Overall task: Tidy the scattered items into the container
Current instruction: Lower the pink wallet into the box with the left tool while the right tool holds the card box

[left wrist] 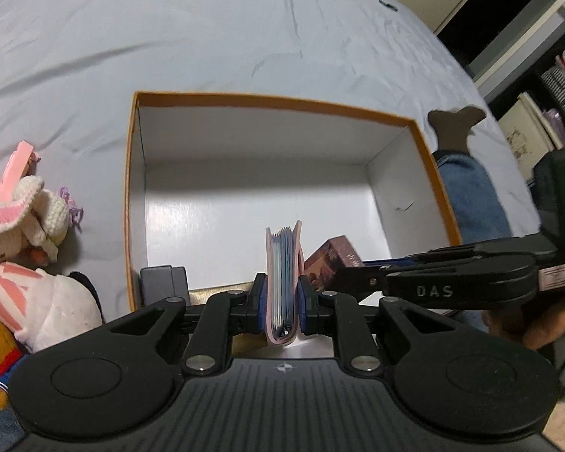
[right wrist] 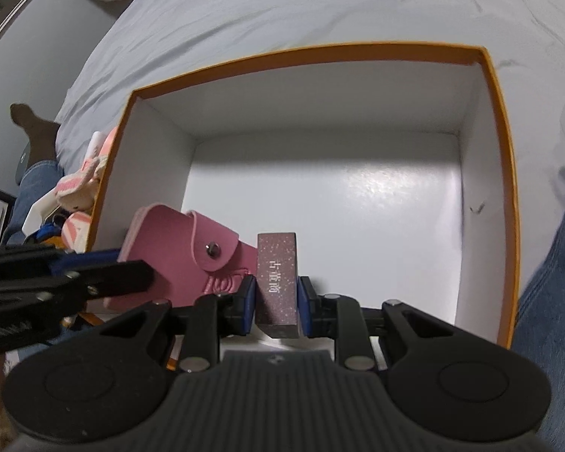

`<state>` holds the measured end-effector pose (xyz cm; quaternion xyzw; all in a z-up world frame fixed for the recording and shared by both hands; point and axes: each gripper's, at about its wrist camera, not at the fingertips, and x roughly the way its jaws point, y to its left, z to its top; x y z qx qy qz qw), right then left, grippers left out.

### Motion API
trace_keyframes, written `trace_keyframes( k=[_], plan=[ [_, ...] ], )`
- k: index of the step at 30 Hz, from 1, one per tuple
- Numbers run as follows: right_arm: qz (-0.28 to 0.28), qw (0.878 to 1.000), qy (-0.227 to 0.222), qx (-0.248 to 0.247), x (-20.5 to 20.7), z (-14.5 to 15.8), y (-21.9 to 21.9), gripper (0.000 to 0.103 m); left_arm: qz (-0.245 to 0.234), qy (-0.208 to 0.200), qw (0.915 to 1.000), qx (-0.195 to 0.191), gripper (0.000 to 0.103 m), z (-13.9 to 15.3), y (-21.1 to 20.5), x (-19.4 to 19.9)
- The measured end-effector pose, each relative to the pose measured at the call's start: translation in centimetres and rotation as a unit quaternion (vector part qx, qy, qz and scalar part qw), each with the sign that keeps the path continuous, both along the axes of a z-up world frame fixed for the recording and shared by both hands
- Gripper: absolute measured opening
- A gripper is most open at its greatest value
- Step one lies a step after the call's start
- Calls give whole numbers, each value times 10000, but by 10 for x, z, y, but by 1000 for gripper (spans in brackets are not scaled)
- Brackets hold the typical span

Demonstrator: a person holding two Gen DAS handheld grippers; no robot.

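Observation:
An orange-rimmed box [left wrist: 132, 173] with a white inside lies on a pale bed sheet; in the right wrist view its rim [right wrist: 503, 158] fills most of the frame. My left gripper [left wrist: 281, 297] is shut on a pink card wallet [left wrist: 282, 282], held edge-on over the box's near wall. In the right wrist view the same pink card wallet [right wrist: 192, 248] shows its snap flap. My right gripper [right wrist: 276, 301] is shut on a small glittery purple-brown box [right wrist: 277, 282], also above the near part of the container. From the left wrist view that small box [left wrist: 329, 260] sits just right of the wallet.
Plush toys [left wrist: 26, 233] and a pink clip [left wrist: 15, 173] lie on the sheet left of the container. A dark grey block [left wrist: 164, 282] stands at the box's near left corner. A person's jeans leg [left wrist: 471, 196] and socked foot [left wrist: 455, 124] rest to the right. Shelves [left wrist: 546, 86] stand beyond the bed.

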<state>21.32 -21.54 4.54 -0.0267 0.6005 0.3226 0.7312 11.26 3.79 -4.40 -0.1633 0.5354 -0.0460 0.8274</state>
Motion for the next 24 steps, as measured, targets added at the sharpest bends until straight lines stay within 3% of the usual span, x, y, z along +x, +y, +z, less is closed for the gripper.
trace_keyframes(
  k=[5, 9, 16, 24],
  plan=[
    [-207, 9998, 11, 39, -5, -1, -3, 26, -66, 137, 9994, 298, 18, -7, -13, 1],
    [-252, 9996, 117, 96, -7, -2, -1, 26, -84, 273, 9991, 310, 19, -12, -19, 4],
    [-343, 9983, 420, 210, -9, -3, -2, 27, -16, 590, 9981, -174, 23, -20, -12, 8],
    [-482, 9947, 792, 454, -9, -7, -4, 28, -122, 593, 9967, -537, 25, -15, -4, 4]
  ],
)
